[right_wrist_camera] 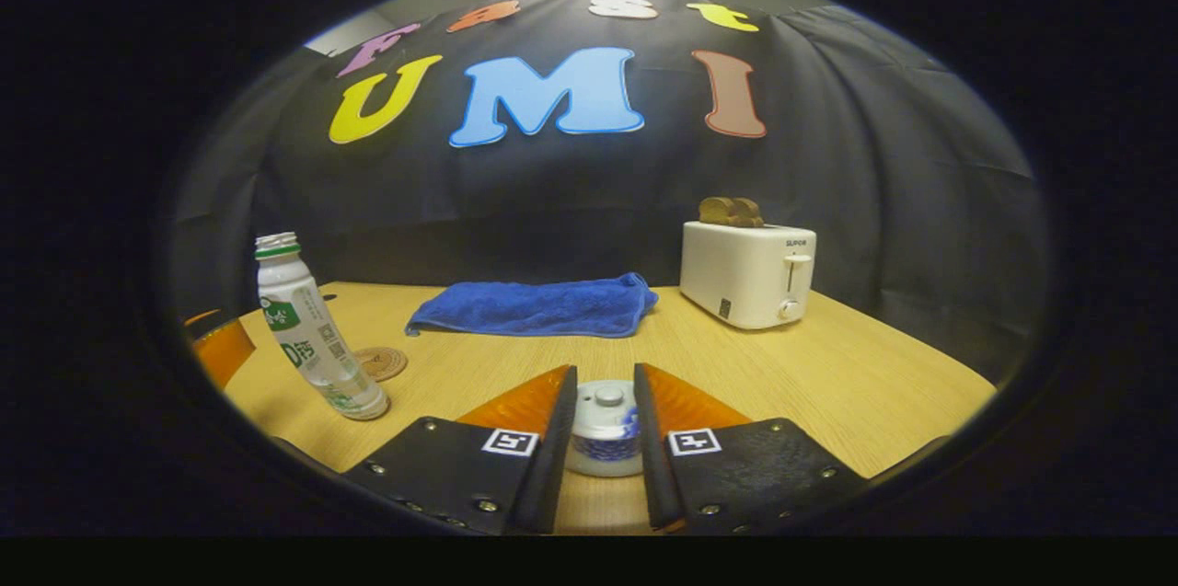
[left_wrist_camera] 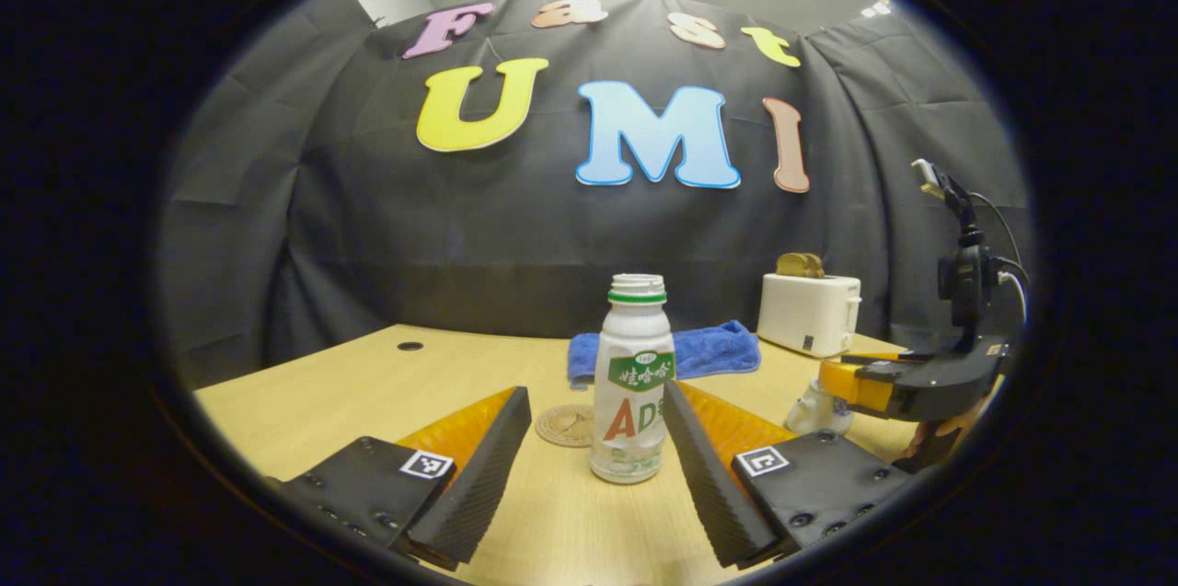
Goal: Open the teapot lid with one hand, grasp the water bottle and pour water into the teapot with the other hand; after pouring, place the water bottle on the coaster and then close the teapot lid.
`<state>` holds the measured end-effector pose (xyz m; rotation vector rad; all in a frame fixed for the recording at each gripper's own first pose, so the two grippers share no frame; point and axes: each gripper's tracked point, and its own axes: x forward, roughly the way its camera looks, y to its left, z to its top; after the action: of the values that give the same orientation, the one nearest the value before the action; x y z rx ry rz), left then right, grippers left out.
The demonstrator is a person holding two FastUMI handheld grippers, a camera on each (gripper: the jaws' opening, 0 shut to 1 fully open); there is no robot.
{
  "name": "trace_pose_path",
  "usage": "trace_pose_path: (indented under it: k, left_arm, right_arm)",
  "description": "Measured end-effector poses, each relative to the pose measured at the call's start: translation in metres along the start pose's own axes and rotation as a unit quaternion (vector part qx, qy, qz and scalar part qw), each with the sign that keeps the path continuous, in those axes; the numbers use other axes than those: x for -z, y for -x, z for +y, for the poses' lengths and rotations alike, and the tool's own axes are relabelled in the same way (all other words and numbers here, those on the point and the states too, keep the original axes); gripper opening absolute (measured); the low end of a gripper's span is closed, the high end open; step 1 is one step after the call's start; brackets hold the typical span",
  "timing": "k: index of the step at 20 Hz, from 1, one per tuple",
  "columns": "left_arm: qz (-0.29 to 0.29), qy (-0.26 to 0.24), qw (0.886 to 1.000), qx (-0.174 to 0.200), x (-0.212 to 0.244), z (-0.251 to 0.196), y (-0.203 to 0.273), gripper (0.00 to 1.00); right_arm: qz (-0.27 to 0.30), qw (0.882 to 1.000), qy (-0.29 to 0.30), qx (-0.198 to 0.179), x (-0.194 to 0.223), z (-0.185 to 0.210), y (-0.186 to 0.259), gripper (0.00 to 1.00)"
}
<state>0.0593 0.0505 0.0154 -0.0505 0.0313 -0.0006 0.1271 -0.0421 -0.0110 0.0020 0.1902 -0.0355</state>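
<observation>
A white water bottle [left_wrist_camera: 631, 384] with a green label and no cap stands upright on the wooden table. My left gripper [left_wrist_camera: 598, 462] is open, with one finger on each side of the bottle and a gap on both sides. A round coaster [left_wrist_camera: 563, 425] lies just behind the bottle to its left. In the right gripper view, the small white-and-blue teapot [right_wrist_camera: 605, 453] sits between the narrowed fingers of my right gripper [right_wrist_camera: 605, 425]. They close against the sides of its lid [right_wrist_camera: 606, 404], which rests on the pot. The left gripper view has that right gripper [left_wrist_camera: 860, 384] over the teapot [left_wrist_camera: 817, 409].
A blue towel [right_wrist_camera: 538, 305] lies folded at the back of the table [right_wrist_camera: 828, 374]. A white toaster [right_wrist_camera: 747, 273] with toast in it stands at the back right. The bottle [right_wrist_camera: 313, 338] and coaster [right_wrist_camera: 382, 362] are to the teapot's left.
</observation>
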Motion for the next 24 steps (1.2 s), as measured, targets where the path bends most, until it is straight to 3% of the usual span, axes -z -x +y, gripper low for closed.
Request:
trace_pose_path:
  k: [2, 3, 4, 5, 6, 9, 12, 24]
  left_arm:
    - [0.001, -0.003, 1.0, 0.0, 0.002, -0.001, -0.001, 0.99]
    - [0.002, -0.004, 1.0, 0.0, 0.002, -0.001, -0.001, 1.0]
    - [0.002, -0.004, 1.0, 0.0, 0.003, -0.001, -0.001, 0.99]
    - [0.001, -0.003, 1.0, 0.0, 0.003, -0.002, 0.0, 1.0]
    - [0.002, -0.001, 1.0, 0.002, 0.005, -0.003, -0.001, 1.0]
    - [0.004, 0.01, 1.0, 0.008, 0.006, -0.004, -0.004, 1.0]
    - [0.005, 0.024, 0.999, 0.022, 0.009, -0.009, -0.012, 1.0]
    - [0.034, 0.012, 0.999, 0.022, 0.027, -0.03, -0.066, 0.99]
  right_arm:
    - [-0.003, 1.0, 0.008, 0.008, -0.007, -0.005, -0.011, 0.37]
    - [-0.005, 1.0, 0.007, 0.009, -0.002, -0.004, -0.001, 0.0]
    - [-0.006, 1.0, 0.008, 0.006, -0.003, -0.003, 0.001, 0.11]
    - [-0.007, 1.0, 0.007, 0.003, -0.003, -0.003, 0.001, 0.05]
    - [-0.009, 1.0, 0.002, -0.001, -0.003, -0.002, 0.002, 0.11]
    - [-0.043, 0.999, -0.015, -0.007, -0.019, -0.004, 0.011, 0.11]
    - [-0.071, 0.997, 0.008, -0.006, -0.029, 0.0, 0.022, 0.11]
    - [-0.06, 0.998, 0.014, -0.027, -0.015, 0.009, 0.027, 0.11]
